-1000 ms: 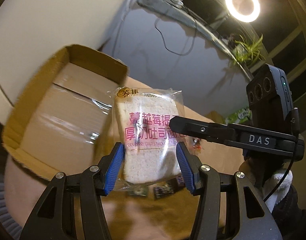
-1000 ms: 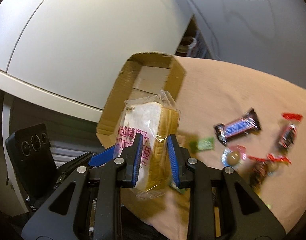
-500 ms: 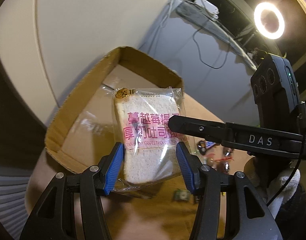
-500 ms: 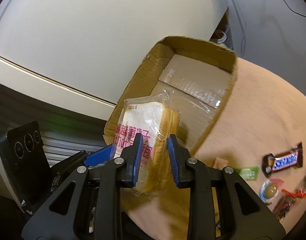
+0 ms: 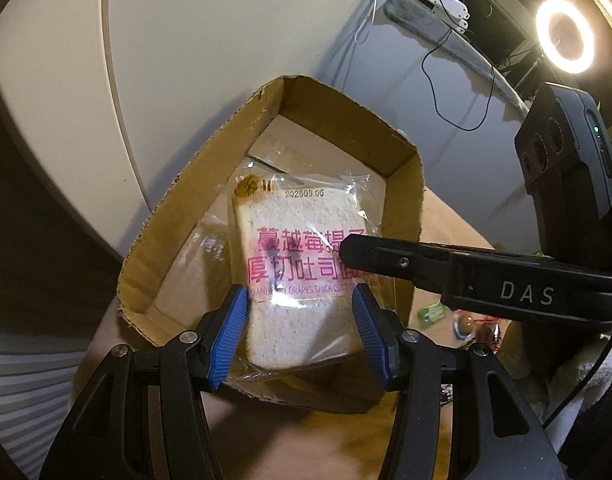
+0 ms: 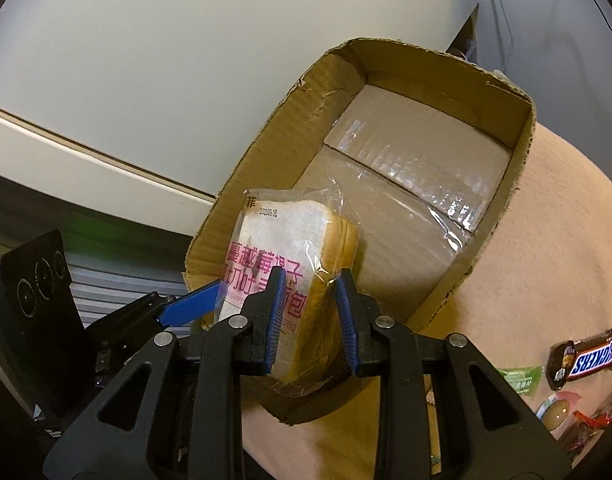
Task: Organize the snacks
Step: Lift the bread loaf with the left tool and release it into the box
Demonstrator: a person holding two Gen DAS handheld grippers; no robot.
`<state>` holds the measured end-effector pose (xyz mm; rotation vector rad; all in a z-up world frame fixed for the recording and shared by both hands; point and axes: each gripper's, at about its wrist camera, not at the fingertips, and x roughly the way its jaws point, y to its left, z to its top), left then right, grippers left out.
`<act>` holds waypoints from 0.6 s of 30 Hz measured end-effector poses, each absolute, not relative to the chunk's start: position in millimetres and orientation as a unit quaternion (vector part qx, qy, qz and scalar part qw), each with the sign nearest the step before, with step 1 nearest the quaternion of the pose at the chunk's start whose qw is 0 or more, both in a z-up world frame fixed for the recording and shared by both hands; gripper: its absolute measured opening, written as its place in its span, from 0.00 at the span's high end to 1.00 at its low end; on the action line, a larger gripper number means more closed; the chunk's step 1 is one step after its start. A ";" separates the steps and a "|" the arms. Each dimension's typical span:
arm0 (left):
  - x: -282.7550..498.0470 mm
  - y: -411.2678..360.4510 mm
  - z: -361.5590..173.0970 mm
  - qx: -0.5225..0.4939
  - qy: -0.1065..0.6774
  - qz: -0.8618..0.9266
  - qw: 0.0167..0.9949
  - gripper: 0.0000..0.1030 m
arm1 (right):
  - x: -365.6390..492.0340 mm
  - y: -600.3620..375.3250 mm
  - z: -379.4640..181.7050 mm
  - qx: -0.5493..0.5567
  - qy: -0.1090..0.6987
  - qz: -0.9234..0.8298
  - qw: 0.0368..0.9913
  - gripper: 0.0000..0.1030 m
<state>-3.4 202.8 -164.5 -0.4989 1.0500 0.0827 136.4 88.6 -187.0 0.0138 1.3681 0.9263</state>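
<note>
The wrapped bread slice [image 6: 294,280] is clamped across its thin faces by the blue pads of the right gripper [image 6: 310,316]; the same packet [image 5: 302,276] is bracketed at its side edges by the left gripper [image 5: 300,332], whose pads are seen just beside the wrapper, though firm contact cannot be told from the frames; the packet is held upright, its pink lettering turned toward the left wrist camera. Just behind and below it, the near wall of the cardboard box [image 6: 502,216] is seen, so the packet is placed above the box's near end; whether the floor is touched cannot be told; the taped box bottom is visible beyond. Farther right, on the tan cloth [image 6: 566,264], a Snickers bar [image 6: 586,360], a green packet [image 6: 520,378] and small wrapped sweets [image 6: 558,416] are scattered, well apart from the box.
</note>
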 end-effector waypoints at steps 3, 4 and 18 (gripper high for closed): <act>-1.0 201.3 -163.5 -0.221 0.496 0.044 0.838 0.49 | 134.7 89.6 -186.8 -0.009 0.605 0.404 0.686 0.73; -0.4 201.3 -163.1 -0.219 0.496 0.045 0.839 0.49 | 135.3 90.1 -187.9 -0.014 0.604 0.400 0.689 0.73; -4.1 184.4 -146.8 -0.186 0.482 0.041 0.855 0.47 | 133.7 62.3 -165.3 -0.019 0.566 0.394 0.724 0.40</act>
